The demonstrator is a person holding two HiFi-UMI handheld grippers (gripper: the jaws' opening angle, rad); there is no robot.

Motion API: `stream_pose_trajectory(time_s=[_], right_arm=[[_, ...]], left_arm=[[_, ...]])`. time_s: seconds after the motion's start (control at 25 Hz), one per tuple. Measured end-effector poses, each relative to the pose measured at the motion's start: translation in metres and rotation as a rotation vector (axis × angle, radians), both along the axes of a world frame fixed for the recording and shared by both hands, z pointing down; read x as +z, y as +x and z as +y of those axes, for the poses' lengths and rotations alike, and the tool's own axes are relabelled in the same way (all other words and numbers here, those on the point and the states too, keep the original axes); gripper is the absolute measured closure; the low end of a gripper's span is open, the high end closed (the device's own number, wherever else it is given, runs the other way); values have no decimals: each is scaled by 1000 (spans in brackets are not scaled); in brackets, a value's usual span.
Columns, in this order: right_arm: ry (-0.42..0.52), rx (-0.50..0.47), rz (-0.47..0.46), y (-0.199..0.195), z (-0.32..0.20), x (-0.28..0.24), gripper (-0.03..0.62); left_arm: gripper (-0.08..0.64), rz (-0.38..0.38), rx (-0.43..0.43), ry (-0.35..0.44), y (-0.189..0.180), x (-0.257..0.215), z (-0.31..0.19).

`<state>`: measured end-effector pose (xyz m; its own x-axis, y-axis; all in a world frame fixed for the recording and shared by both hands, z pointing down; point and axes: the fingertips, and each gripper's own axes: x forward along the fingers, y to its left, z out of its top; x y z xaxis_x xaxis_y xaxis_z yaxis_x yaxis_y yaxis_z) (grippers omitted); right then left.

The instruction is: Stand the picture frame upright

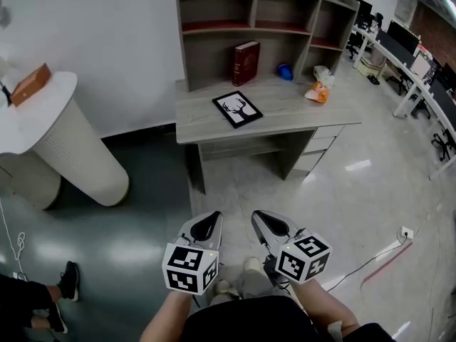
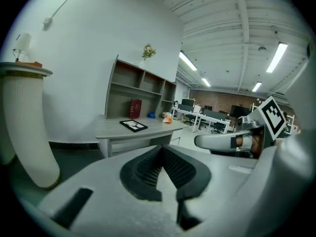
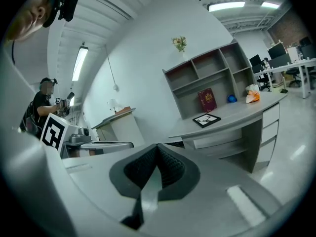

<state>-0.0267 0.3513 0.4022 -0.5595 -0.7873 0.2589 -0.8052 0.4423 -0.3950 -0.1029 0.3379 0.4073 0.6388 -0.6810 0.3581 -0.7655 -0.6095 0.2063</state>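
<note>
**A:** How do the jaws stand?

**B:** Both pairs are pressed together with nothing between them. The left gripper (image 2: 162, 151) is closed and empty, and so is the right gripper (image 3: 157, 149).

**A:** Where are they?

**B:** Side by side, low in front of the person, over the floor. They are well short of the desk (image 1: 299, 116), with their tips pointing toward it.

**A:** And the picture frame?

**B:** The picture frame (image 1: 237, 109) lies flat and face up on the desk top, near the front edge. It has a black border and a deer-head silhouette on white. Neither gripper touches it.

**A:** What's around it?

**B:** Behind it a red book (image 1: 246, 63) stands under the shelf unit (image 1: 182, 41). To the right are a small blue object (image 1: 285, 71) and an orange-and-white bag (image 1: 318, 91). Far left, a white round stand (image 1: 71, 148) carries a brown box (image 1: 30, 84).
</note>
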Motion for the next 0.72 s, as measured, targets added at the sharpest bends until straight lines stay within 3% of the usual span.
stream_pose_trajectory(time_s=[0.72], right_arm=[[-42, -67, 25, 22, -75, 9, 594]], left_arm=[[565, -14, -46, -12, 26, 0, -74]])
